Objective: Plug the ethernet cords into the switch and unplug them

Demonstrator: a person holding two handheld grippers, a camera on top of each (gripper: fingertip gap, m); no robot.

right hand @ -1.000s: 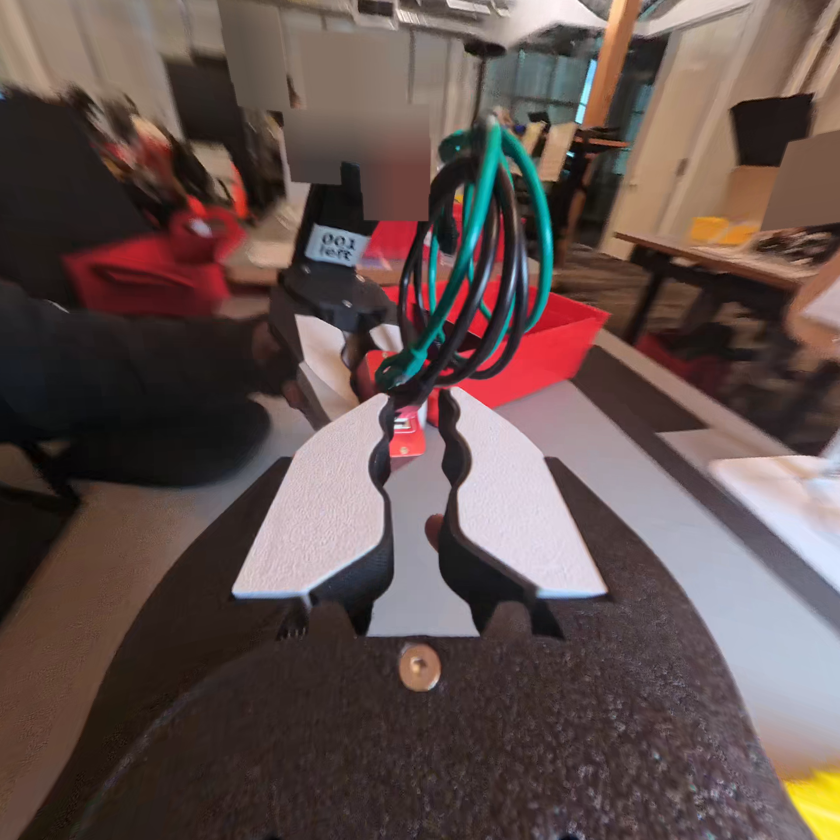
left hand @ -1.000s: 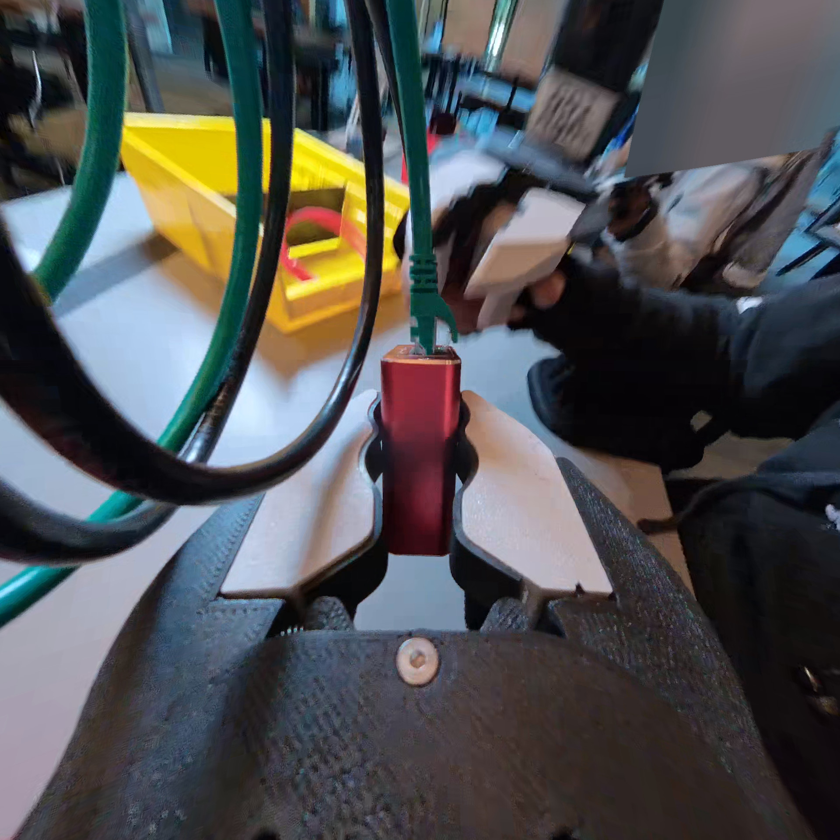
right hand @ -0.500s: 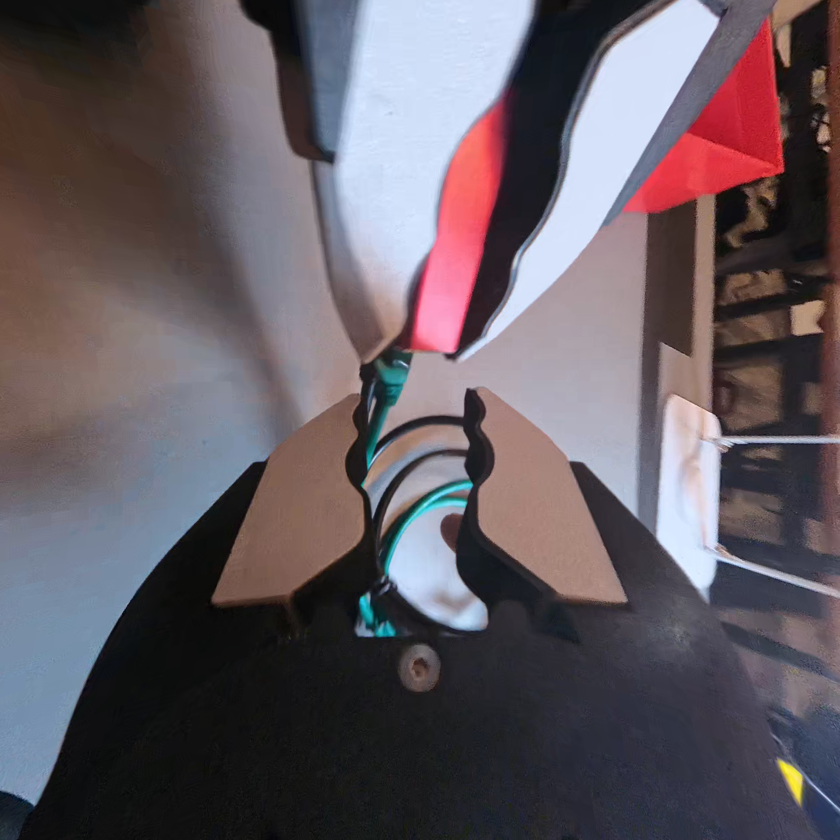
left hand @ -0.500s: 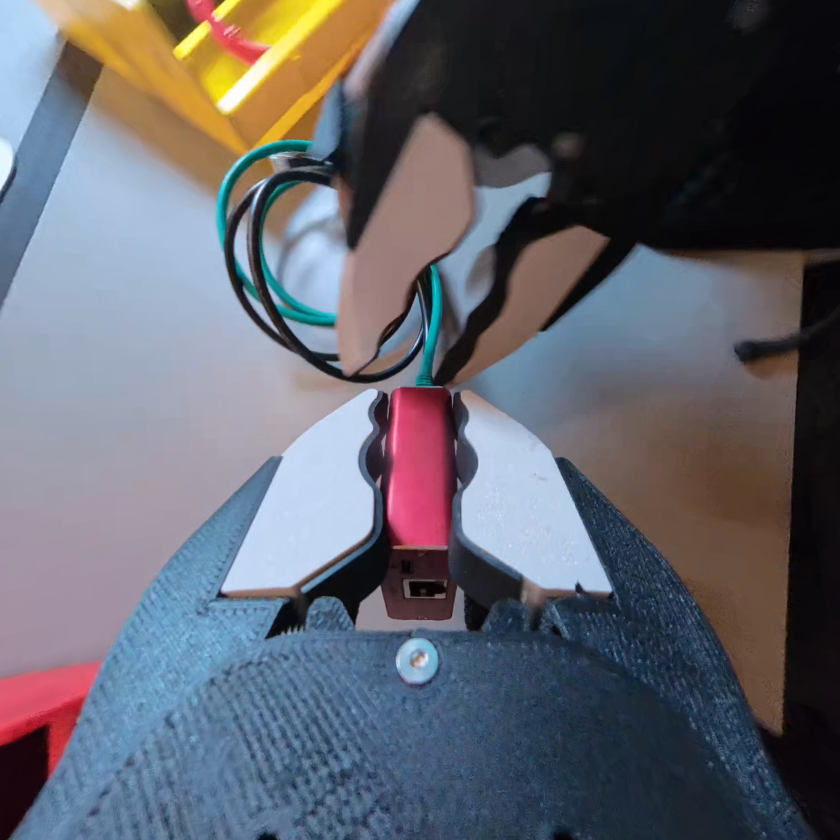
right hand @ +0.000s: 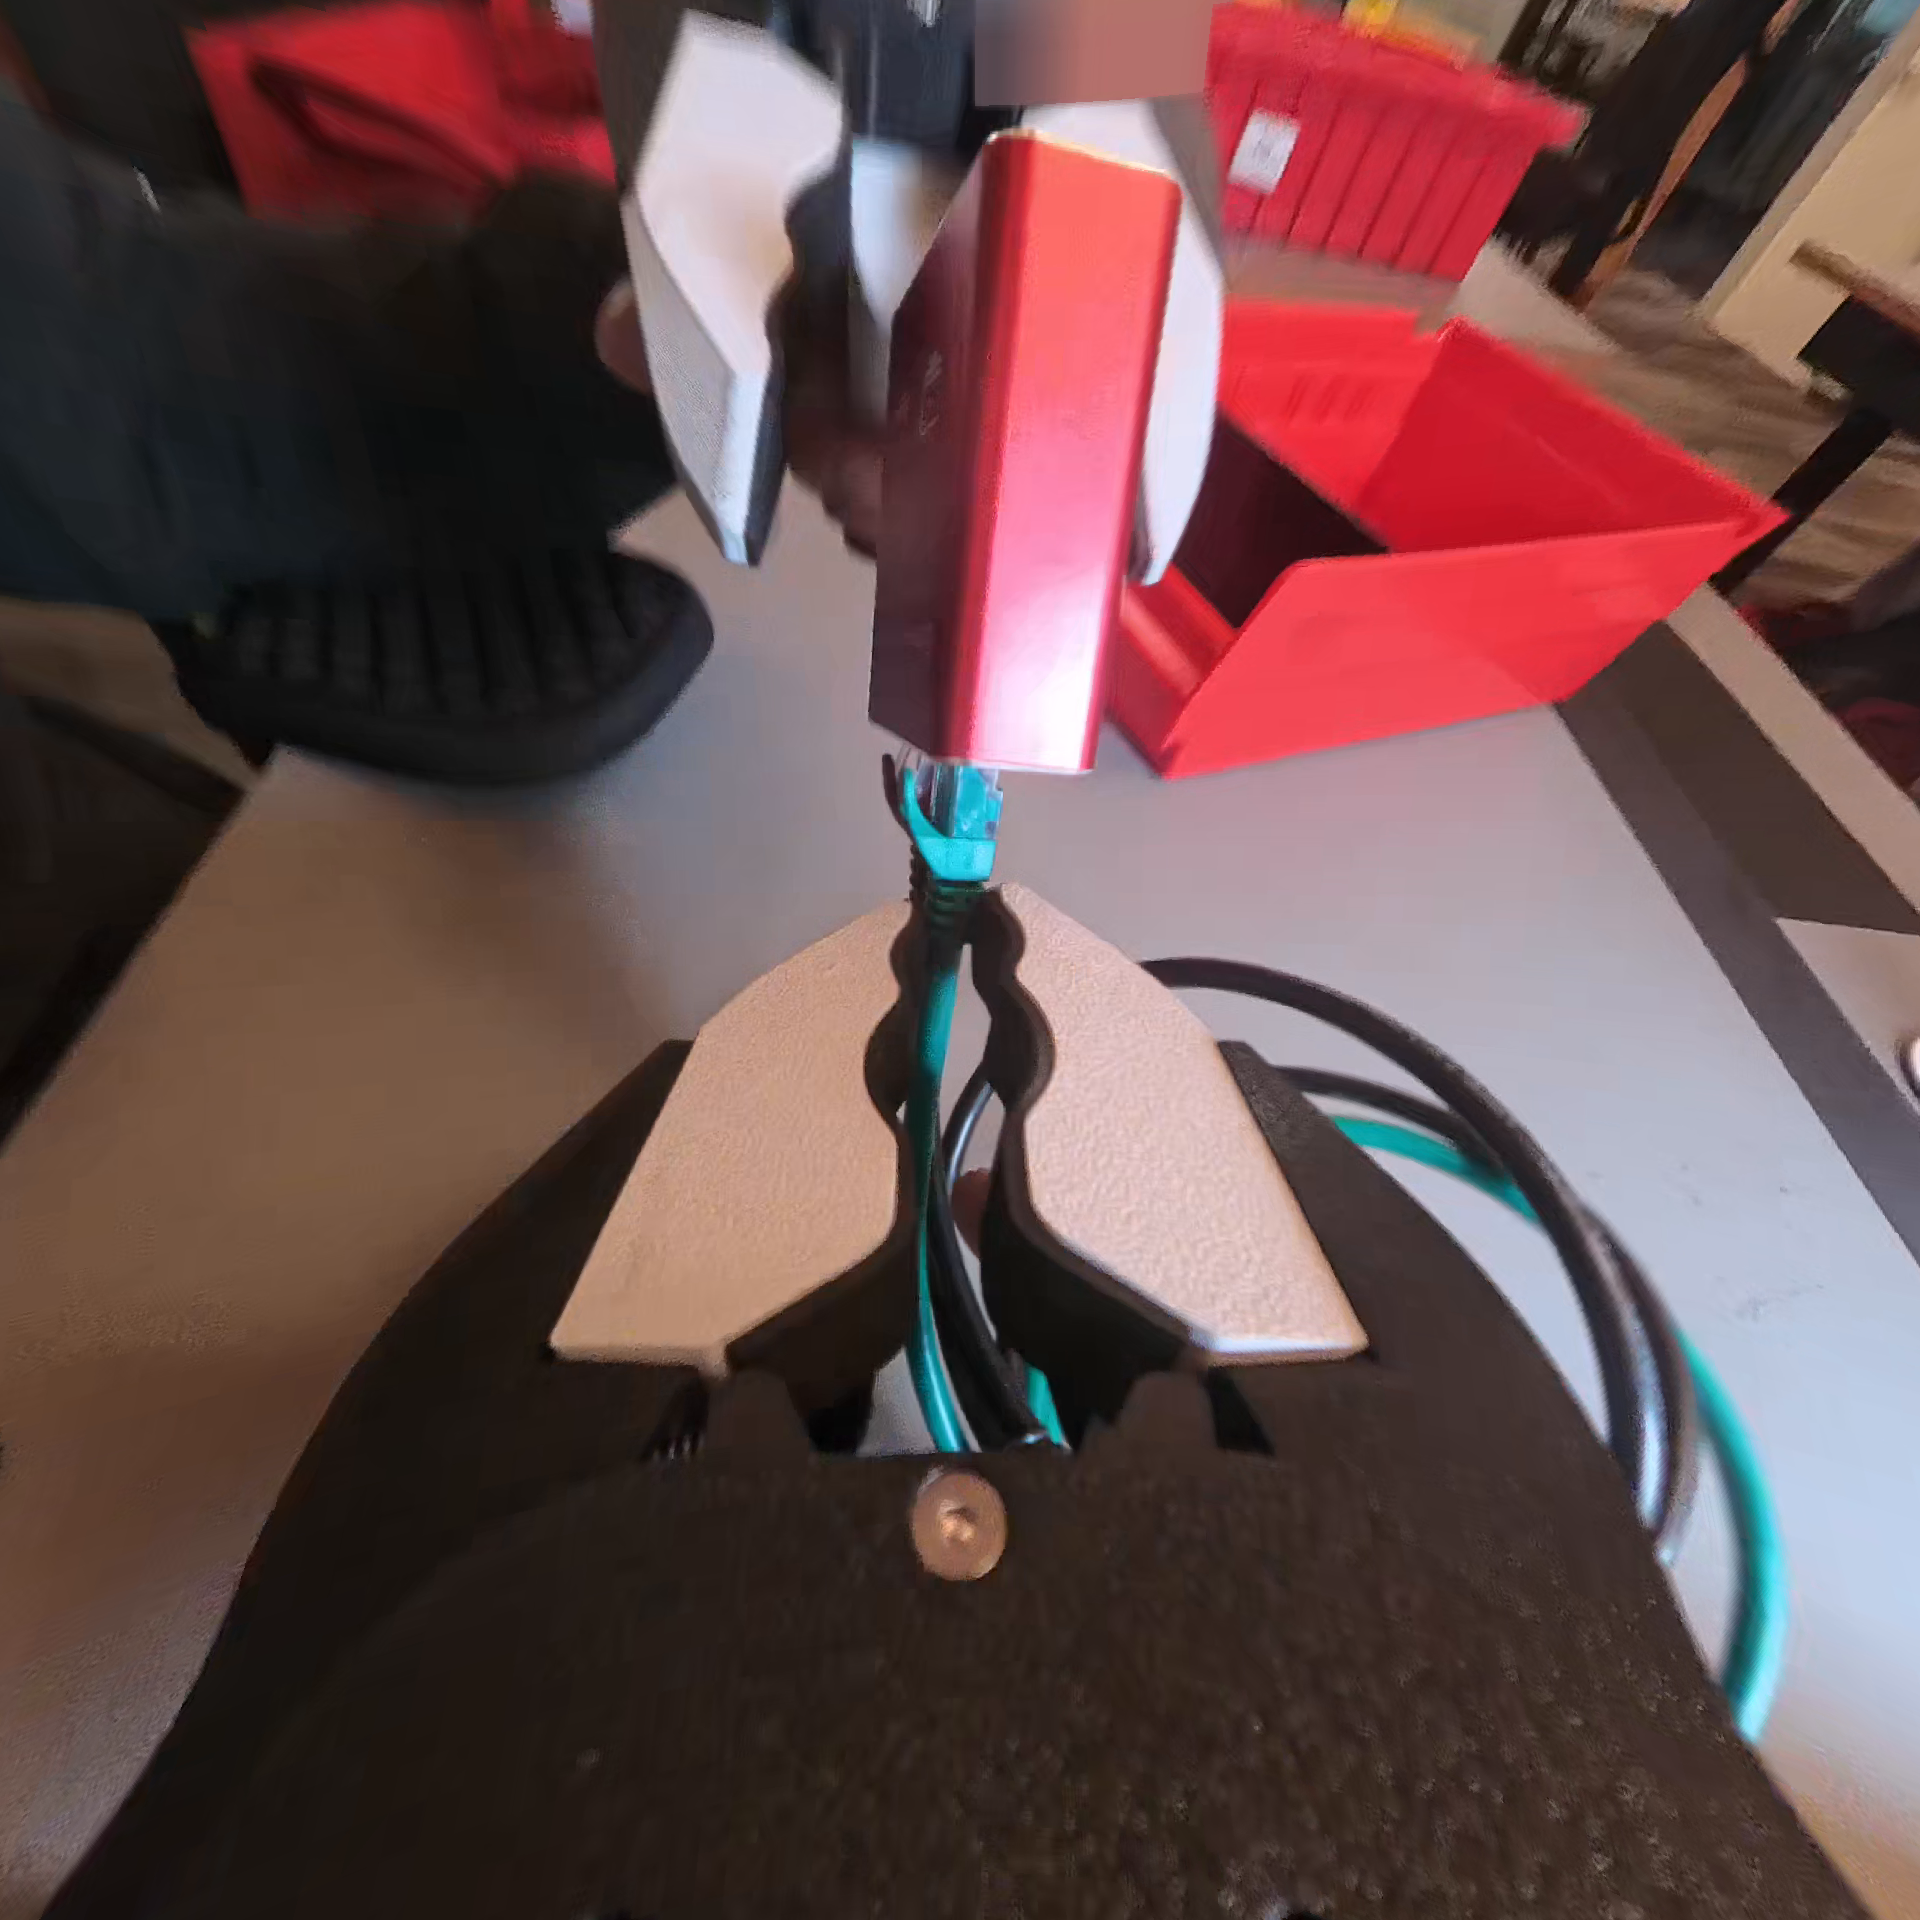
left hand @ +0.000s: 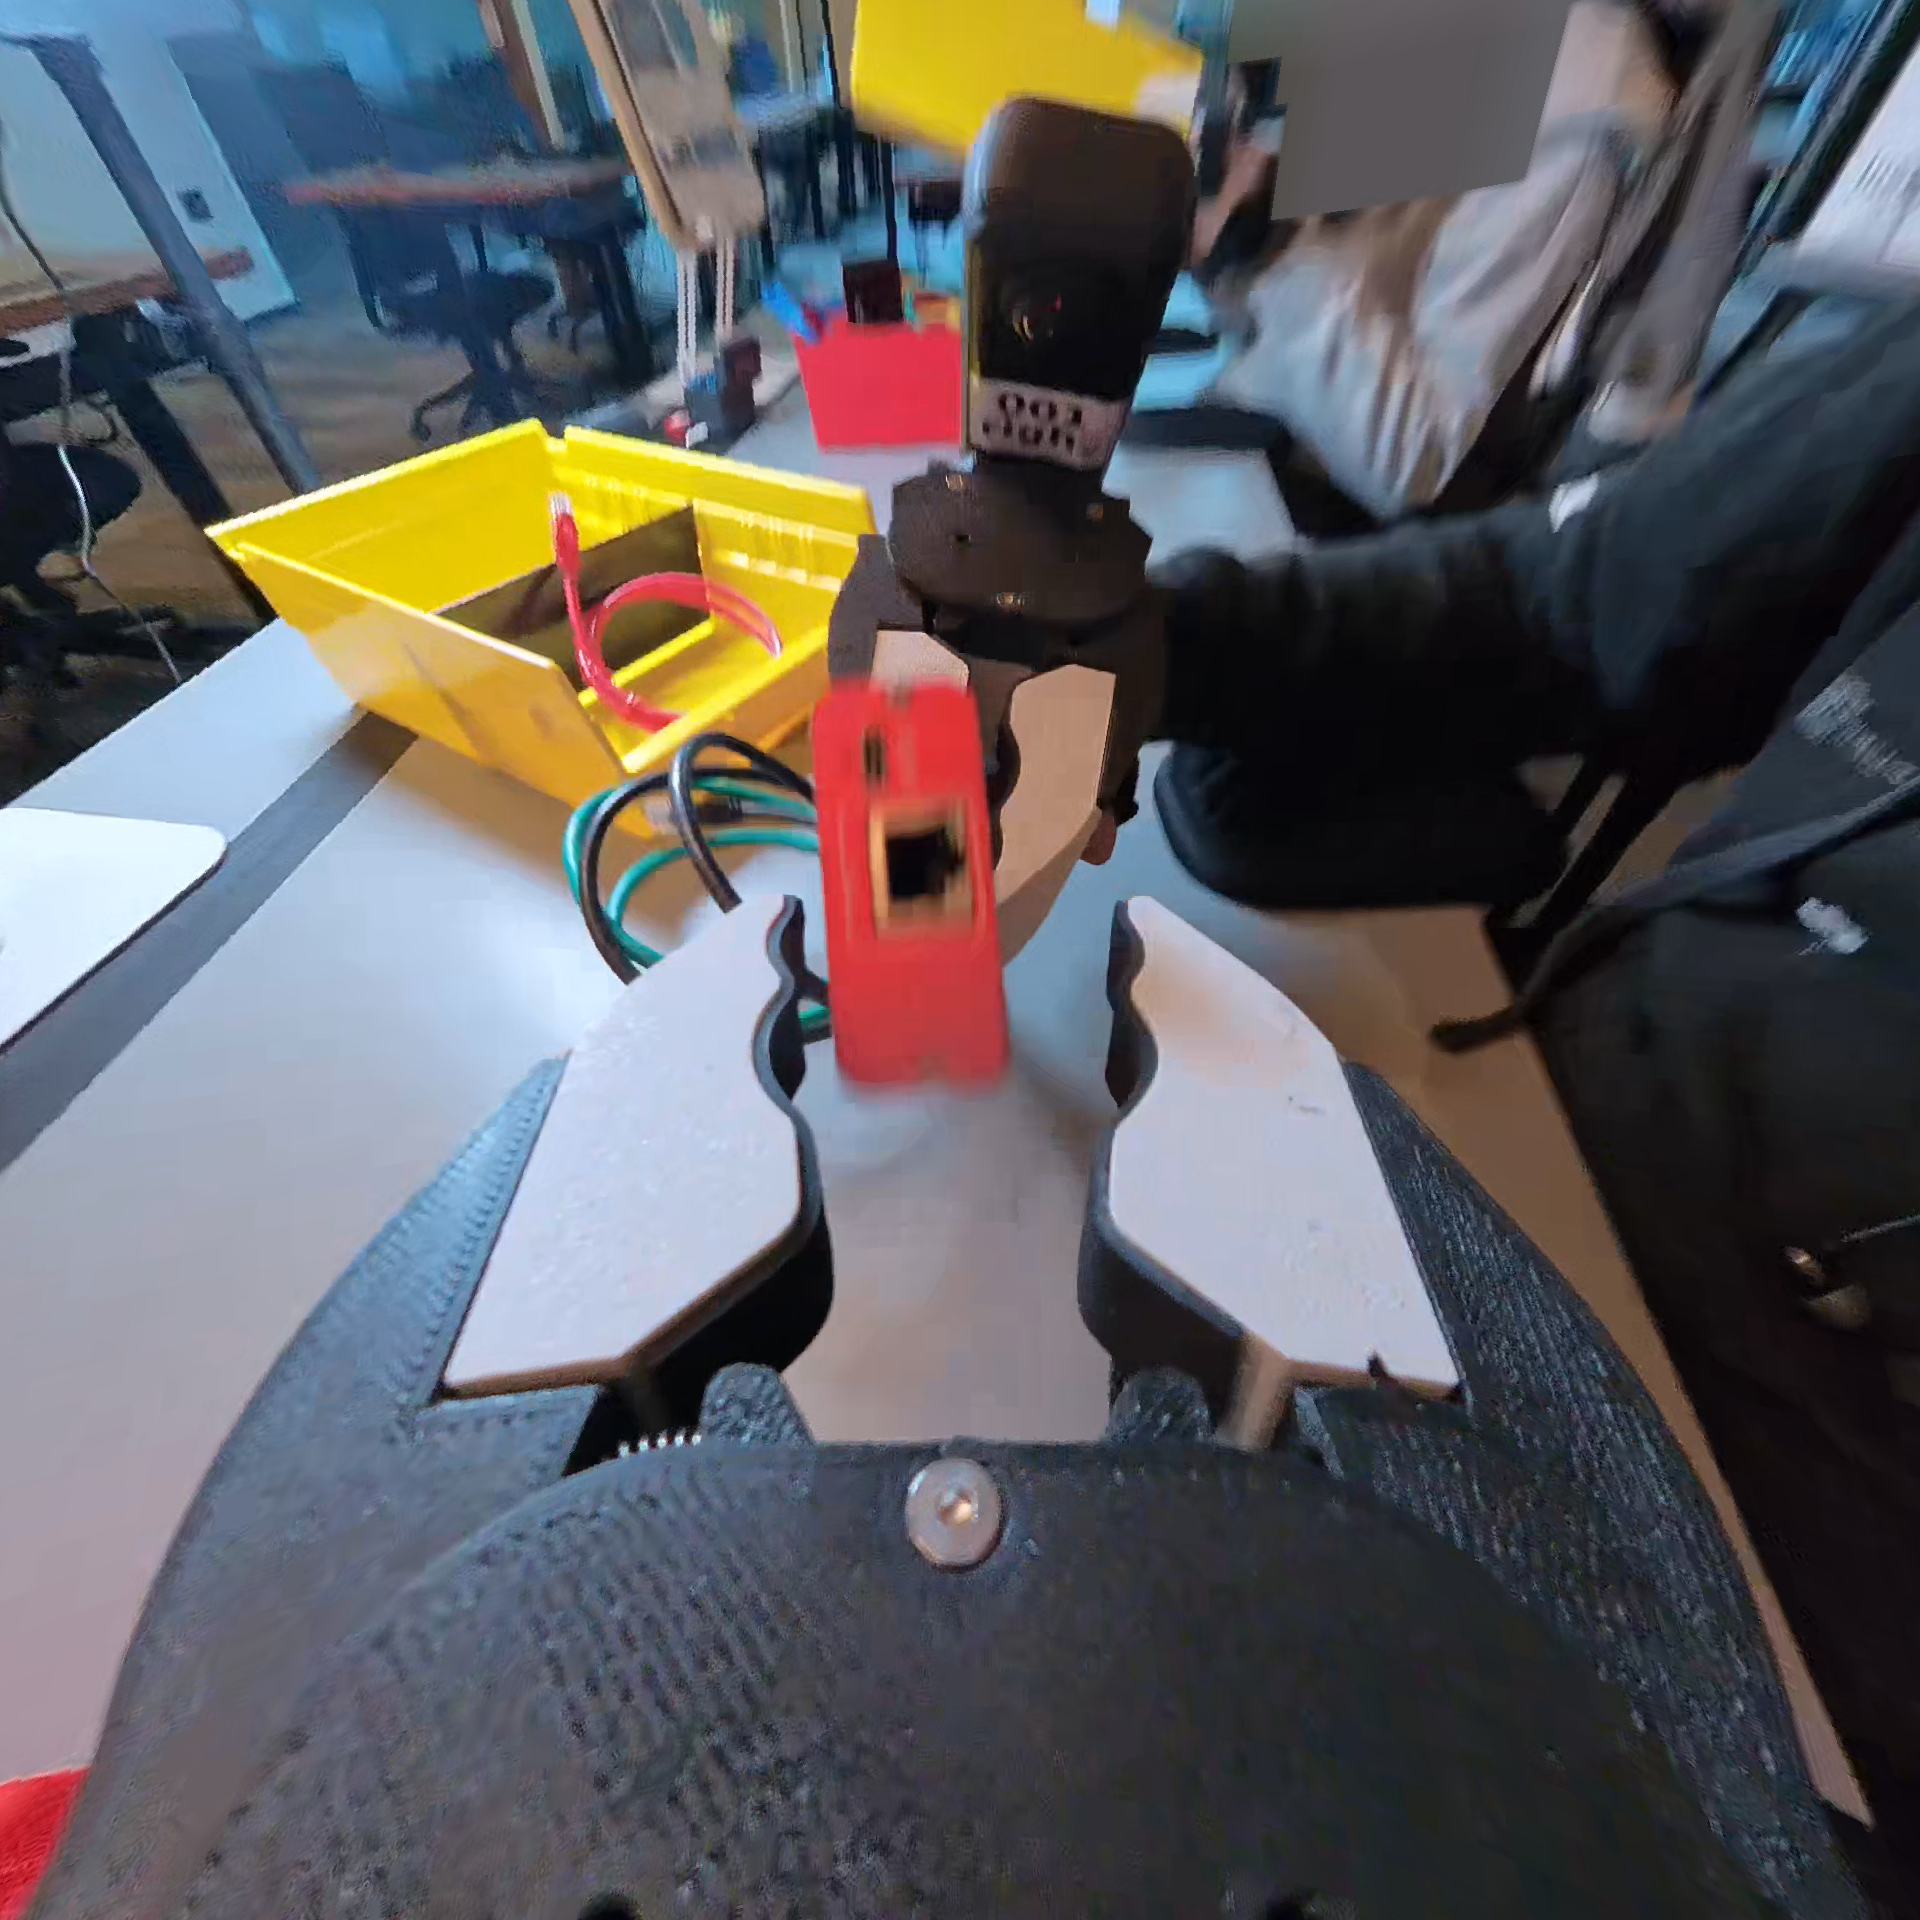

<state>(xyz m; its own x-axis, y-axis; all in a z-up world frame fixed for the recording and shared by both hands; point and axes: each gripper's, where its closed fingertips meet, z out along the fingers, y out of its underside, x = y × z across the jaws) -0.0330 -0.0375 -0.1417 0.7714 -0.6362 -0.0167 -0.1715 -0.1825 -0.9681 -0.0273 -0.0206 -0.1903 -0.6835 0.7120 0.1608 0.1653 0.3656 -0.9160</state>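
The red switch is tilted and blurred just beyond my left gripper, which is open with its fingers wide apart and not touching it. An empty port faces the left wrist view. My right gripper is shut on the green ethernet cord just behind its plug, which sits in the lower end of the switch. A black cord is looped with the green one, and both lie on the table. A finger of the right gripper shows behind the switch.
A yellow bin holding a red cord stands at the back left of the grey table. A red bin stands beyond the switch. A person's dark sleeve reaches in from the right. A white board lies at the left. The gap from one gripper's tips to the other's is roughly 6 cm.
My left gripper, shut on the switch half a second ago, has opened and let go of it. My right gripper has closed on the green cord. Both views have swung back to level.
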